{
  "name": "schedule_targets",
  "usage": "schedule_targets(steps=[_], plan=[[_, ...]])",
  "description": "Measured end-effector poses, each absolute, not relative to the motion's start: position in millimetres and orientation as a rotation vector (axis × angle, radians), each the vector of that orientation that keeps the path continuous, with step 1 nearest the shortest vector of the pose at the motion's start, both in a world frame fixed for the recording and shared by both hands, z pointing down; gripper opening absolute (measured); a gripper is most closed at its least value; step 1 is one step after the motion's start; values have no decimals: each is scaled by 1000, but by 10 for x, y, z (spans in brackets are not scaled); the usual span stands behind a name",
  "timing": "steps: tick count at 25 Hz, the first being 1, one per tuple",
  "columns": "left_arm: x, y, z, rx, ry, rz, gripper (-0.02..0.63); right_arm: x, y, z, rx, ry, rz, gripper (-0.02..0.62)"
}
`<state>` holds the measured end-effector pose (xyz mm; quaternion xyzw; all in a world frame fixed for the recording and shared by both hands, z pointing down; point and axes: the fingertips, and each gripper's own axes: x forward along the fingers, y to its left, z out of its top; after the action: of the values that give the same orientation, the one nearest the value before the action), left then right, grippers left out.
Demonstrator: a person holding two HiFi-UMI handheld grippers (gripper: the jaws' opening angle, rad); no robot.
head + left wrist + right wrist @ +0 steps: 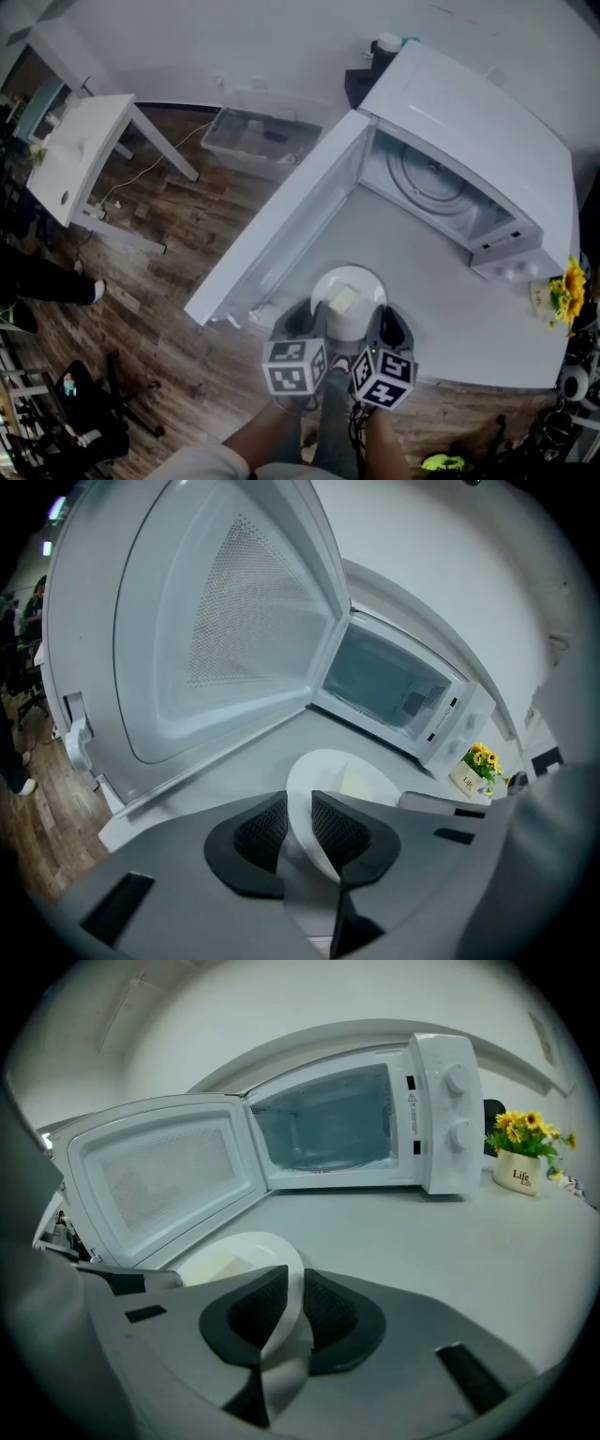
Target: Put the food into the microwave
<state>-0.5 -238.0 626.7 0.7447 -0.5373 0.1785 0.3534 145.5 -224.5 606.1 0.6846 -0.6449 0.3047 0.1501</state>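
On tabletop (pixel 441 319) before microwave (pixel 469 169): left gripper (pixel 300 817), right gripper (pixel 292 1302) jaws clamped on plate (pixel 364 280) rim; lift level, together, food (pixel 344 299) steady

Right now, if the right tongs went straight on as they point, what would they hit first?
Likely the table just before the open microwave; the right tongs grip the plate.

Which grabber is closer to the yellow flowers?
Right. The right gripper clamps the rim of the plate on the side toward the yellow flowers. The left gripper clamps the rim beside it, toward the open microwave door, farther from the flowers.
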Motion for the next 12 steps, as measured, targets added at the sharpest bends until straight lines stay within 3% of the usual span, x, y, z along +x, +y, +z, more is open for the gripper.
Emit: schedule_targets(steps=[12], plan=[[323,-2566,5906,2027,-1360,410,95,1780,-2358,5706,2075,-1863,843,64]])
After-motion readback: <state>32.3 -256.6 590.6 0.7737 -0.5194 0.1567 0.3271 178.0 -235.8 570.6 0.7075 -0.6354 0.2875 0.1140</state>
